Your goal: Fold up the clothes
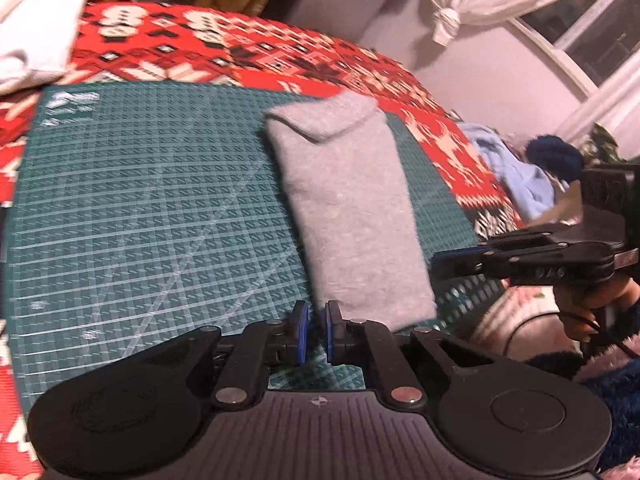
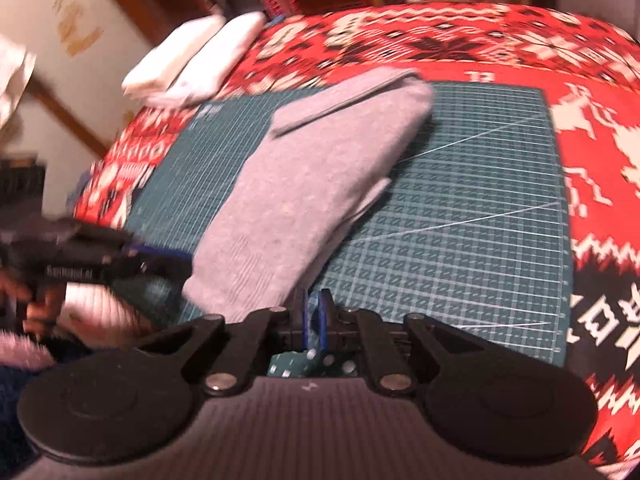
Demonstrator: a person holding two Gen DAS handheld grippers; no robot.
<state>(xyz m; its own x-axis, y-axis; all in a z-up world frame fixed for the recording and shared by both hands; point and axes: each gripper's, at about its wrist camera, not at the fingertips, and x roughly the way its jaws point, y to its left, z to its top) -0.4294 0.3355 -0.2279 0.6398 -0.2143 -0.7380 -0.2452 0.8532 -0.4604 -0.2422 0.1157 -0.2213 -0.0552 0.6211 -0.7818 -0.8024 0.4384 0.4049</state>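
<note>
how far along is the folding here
Partly done. Two folded white garments sit beside the green cutting mat on the red patterned blanket. The grey knit garment lies on the mat as a long narrow strip, so it likely still needs a crosswise fold. The left gripper and right gripper sit nearly closed at its near end, gripping nothing clearly. A light blue garment waits unfolded.
</note>
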